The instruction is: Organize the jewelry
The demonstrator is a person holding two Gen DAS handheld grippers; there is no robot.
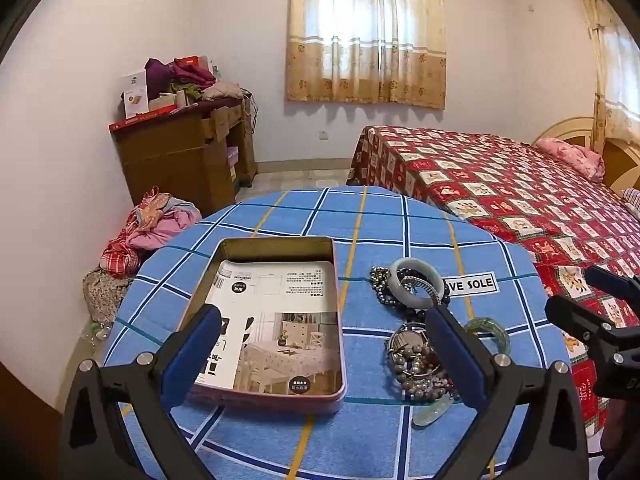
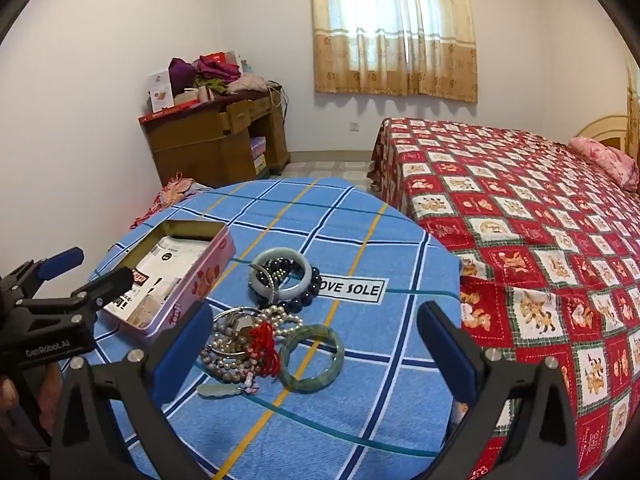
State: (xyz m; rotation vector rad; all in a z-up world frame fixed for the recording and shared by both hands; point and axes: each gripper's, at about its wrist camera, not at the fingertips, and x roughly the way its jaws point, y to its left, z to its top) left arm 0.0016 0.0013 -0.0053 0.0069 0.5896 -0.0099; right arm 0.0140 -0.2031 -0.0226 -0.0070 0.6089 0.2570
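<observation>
Green bangle lies flat between our right gripper's spread fingers; left gripper, equally spread, frames the tin.

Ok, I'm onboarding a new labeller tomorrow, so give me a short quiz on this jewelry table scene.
1. True or false: the pink tin already holds a bracelet.
2. Which bangle lies nearer the right claw: the dark green bangle or the pale jade bangle?
3. What lines the tin's bottom?

Key
1. False: only a printed leaflet is inside.
2. The dark green bangle.
3. A printed leaflet picturing a dining table.
</observation>
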